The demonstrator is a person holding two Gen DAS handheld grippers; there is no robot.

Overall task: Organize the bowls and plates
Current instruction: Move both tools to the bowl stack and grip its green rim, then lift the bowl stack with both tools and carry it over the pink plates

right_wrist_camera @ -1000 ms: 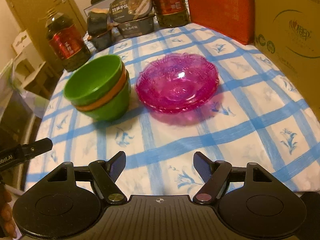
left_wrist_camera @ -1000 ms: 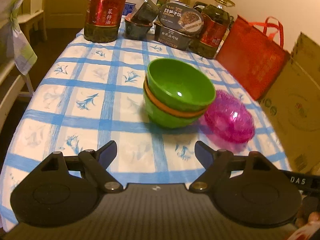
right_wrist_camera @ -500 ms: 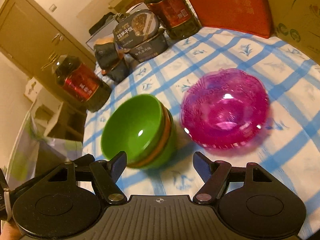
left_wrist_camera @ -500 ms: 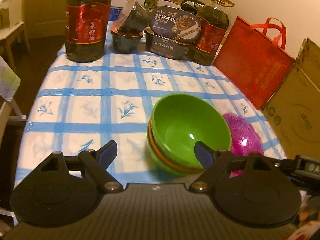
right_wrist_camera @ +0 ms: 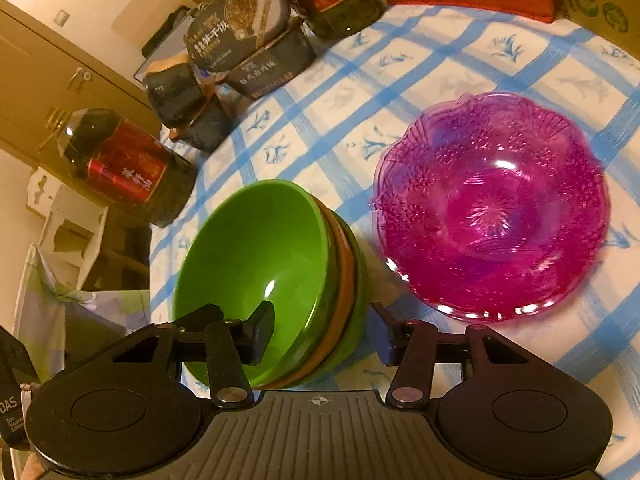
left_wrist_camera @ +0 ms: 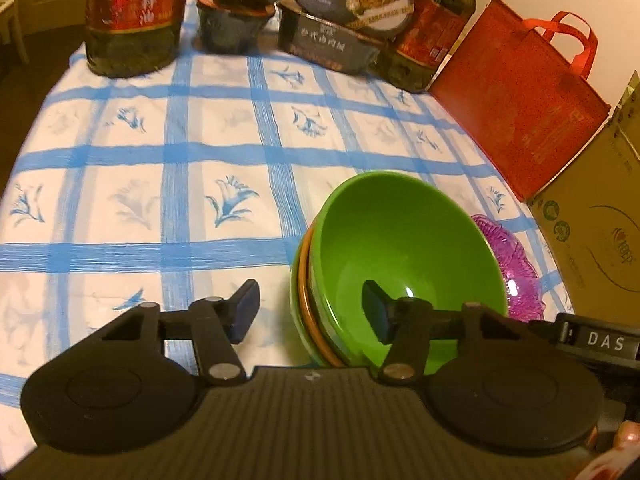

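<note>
A stack of green bowls (left_wrist_camera: pixel 404 256) with an orange one between them stands on the blue-checked tablecloth (left_wrist_camera: pixel 160 184); it also shows in the right wrist view (right_wrist_camera: pixel 260 264). A stack of pink glass plates (right_wrist_camera: pixel 492 204) lies just right of it, partly hidden behind the bowls in the left wrist view (left_wrist_camera: pixel 512 272). My left gripper (left_wrist_camera: pixel 310 312) is open and straddles the stack's left rim, one finger inside the top bowl. My right gripper (right_wrist_camera: pixel 322 338) is open and straddles the right rim the same way.
At the table's far end stand two oil bottles (left_wrist_camera: pixel 132 16) (left_wrist_camera: pixel 432 28), boxed instant meals (left_wrist_camera: pixel 340 12) and dark cups (left_wrist_camera: pixel 236 24). A red bag (left_wrist_camera: pixel 516 92) and a cardboard box (left_wrist_camera: pixel 600 240) stand along the right side. A chair (right_wrist_camera: pixel 68 224) stands left of the table.
Both grippers have moved in on the bowl stack from opposite sides and now straddle its rim; their jaws have narrowed a little but remain open.
</note>
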